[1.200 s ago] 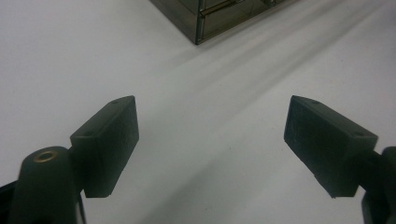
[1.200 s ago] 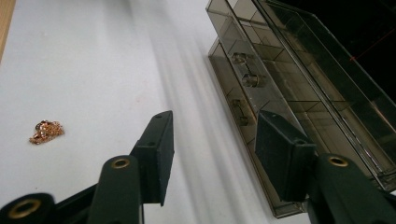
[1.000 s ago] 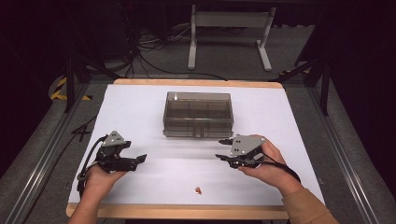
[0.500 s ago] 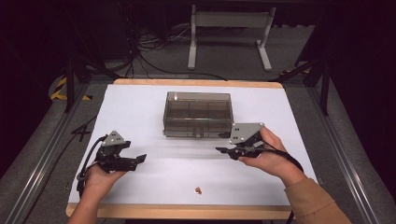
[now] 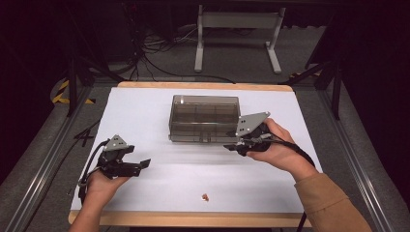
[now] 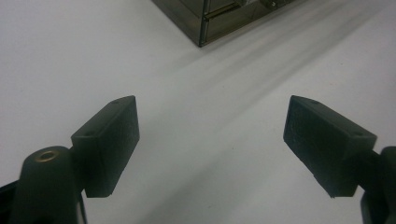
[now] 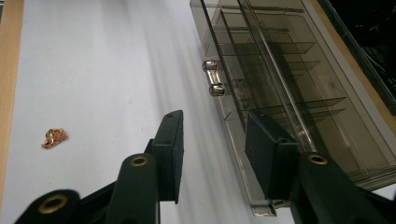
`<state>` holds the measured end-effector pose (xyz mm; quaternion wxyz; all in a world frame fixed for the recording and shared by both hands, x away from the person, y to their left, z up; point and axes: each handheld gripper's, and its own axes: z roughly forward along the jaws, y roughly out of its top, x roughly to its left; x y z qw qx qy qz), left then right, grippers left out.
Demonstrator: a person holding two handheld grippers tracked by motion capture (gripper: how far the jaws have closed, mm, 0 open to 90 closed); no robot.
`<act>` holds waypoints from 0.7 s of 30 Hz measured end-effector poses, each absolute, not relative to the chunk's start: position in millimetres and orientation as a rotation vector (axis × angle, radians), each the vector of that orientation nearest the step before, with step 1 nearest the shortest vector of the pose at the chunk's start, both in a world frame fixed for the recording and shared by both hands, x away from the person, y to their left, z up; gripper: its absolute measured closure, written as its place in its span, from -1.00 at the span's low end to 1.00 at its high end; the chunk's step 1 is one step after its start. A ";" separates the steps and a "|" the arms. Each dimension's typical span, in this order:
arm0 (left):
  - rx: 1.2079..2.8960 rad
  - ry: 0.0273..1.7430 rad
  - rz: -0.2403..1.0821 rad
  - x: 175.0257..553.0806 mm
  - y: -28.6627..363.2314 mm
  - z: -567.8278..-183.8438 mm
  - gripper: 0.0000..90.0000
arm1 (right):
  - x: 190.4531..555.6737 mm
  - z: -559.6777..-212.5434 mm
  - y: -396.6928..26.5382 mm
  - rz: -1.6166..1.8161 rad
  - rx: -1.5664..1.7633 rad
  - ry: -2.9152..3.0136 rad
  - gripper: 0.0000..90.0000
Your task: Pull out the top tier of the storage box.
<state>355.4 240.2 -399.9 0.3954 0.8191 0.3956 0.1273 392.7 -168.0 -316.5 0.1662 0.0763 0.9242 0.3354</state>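
Observation:
A smoky clear compartment box [image 5: 204,118] with its lid down stands mid-table; the right gripper view has it [image 7: 289,79] at the right, two metal latches [image 7: 212,77] on its front wall. A tiny gold trinket [image 5: 205,196] lies near the front edge, also at the left [image 7: 53,137] of the right gripper view. My right gripper [image 5: 233,147] hovers by the box's front right corner, pointing left; its jaws have just been closing but stand open [image 7: 212,154], gripping nothing. My left gripper [image 5: 144,164] rests at the front left, open over bare white surface [image 6: 210,140].
A white sheet [image 5: 145,111] covers the wooden table [image 5: 193,218]. Dark floor, cables and a metal stand's legs [image 5: 237,38] lie beyond the far edge. A corner of the box [image 6: 205,23] is at the top of the left gripper view.
My right hand has lifted and moved back toward the box's front right corner, tilting its grey plate up. The left hand has stayed put.

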 end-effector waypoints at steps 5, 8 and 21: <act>2.080 1.009 0.326 356.6 240.5 -400.4 -0.58 | 401.6 -317.0 -166.2 0.938 0.230 2.648 0.30; 2.083 1.008 0.326 356.7 240.2 -400.6 -0.58 | 405.7 -319.1 -164.6 0.926 0.240 2.660 0.30; 2.081 1.008 0.326 356.5 239.4 -401.2 -0.58 | 422.3 -332.3 -160.9 0.862 0.257 2.695 0.32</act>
